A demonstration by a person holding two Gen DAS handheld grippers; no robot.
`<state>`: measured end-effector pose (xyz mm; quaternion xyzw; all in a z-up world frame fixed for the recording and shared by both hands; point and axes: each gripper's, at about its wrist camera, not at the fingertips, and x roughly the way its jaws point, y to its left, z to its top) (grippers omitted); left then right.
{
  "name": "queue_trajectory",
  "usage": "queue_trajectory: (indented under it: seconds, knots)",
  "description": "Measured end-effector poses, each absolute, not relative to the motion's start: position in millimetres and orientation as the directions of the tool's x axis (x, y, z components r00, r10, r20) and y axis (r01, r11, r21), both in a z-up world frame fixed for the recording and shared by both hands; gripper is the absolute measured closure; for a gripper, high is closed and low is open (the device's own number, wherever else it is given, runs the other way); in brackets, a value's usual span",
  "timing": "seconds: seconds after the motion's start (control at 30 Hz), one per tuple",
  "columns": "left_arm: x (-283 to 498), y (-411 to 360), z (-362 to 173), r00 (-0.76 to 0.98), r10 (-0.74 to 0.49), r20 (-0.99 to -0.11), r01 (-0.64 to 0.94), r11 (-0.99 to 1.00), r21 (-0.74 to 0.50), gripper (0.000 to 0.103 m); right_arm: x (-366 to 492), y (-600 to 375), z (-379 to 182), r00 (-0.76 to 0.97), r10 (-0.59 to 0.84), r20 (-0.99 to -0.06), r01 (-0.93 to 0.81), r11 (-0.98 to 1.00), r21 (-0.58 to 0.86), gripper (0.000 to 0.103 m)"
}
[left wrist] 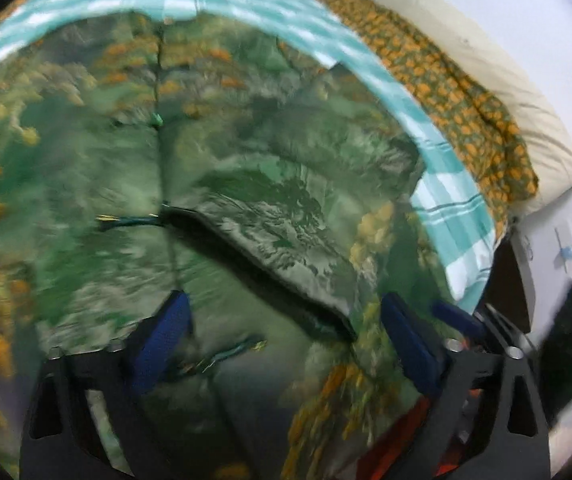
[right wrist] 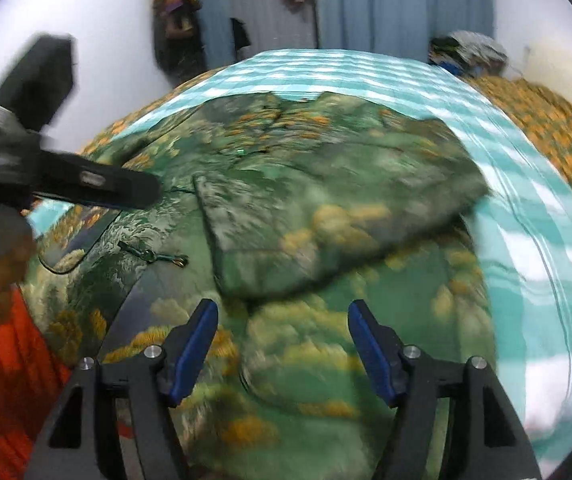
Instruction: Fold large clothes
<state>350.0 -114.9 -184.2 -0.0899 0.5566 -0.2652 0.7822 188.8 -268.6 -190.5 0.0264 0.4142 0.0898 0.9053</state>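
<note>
Green garment motion-blurred; folded sleeve edges indistinct.

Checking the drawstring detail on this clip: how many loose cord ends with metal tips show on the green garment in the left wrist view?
2. One cord end lies left of the folded flap's corner; the other lies lower, between the left tongs' pads. More may be hidden under the fold.

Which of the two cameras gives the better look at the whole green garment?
The right wrist view: the green garment shows from collar to near hem, one side folded over, on the checked sheet. The left wrist view is closer and blurred, showing only its middle.
</note>
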Motion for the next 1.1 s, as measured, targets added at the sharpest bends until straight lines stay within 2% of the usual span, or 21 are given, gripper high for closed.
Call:
queue_trajectory:
  seconds: [0.03,0.1,0.17,0.2,0.23,0.37,0.5,0.6,0.7,0.93,1.1]
  knots:
    - [354.4,-118.4,-189.8,0.219,-0.513,-0.830,0.298,0.845,-0.444,0.031,182.7,-273.7,-189.1,0.644,0.185,-0.743,-0.125,0.983,0.137,0.034]
    - [360.5,-122.9,-197.1,0.213,-0.499,-0.840,0.267,0.857,-0.442,0.042,171.8,-281.1,-187.0,0.647,0.184,-0.740,-0.102,0.983,0.155,0.034]
    - [361.9,-127.5,-196.6,0.231,-0.468,-0.853,0.260,0.875,-0.409,0.064,161.3,-285.4,-187.6,0.651,0.179,-0.737,-0.087,0.983,0.162,0.034]
    - [363.3,-129.9,-195.9,0.241,-0.446,-0.862,0.259,0.886,-0.385,0.086,157.9,-286.7,-188.6,0.652,0.177,-0.738,-0.082,0.983,0.163,0.034]
    - [364.0,-131.3,-194.2,0.243,-0.432,-0.869,0.258,0.892,-0.371,0.092,155.1,-288.4,-189.4,0.650,0.175,-0.739,-0.078,0.983,0.164,0.034]
    - [360.8,-128.4,-174.9,0.270,-0.417,-0.868,0.266,0.899,-0.349,0.096,150.1,-294.2,-193.3,0.642,0.177,-0.746,-0.058,0.981,0.183,0.034]
    - [359.9,-120.8,-137.3,0.353,-0.384,-0.853,0.337,0.903,-0.267,0.096,151.7,-301.2,-188.0,0.661,0.169,-0.731,-0.039,0.981,0.191,0.034]
    - [387.4,-108.1,-117.1,0.417,-0.344,-0.841,0.347,0.916,-0.202,0.096,160.7,-307.6,-182.5,0.672,0.162,-0.722,-0.033,0.981,0.189,0.034]
    - [430.6,-78.0,-105.3,0.457,-0.301,-0.837,0.284,0.941,-0.184,0.096,183.2,-317.0,-175.2,0.679,0.145,-0.719,-0.040,0.986,0.161,0.034]
    - [494.6,-43.5,-136.6,0.464,-0.201,-0.863,0.180,0.975,-0.130,0.096,281.9,-339.5,-153.2,0.708,0.065,-0.703,-0.059,0.998,0.032,0.034]
    - [510.0,-38.4,-166.4,0.451,-0.158,-0.879,0.150,0.984,-0.100,0.096,371.9,-344.6,-160.5,0.682,0.061,-0.729,-0.046,0.998,0.041,0.034]
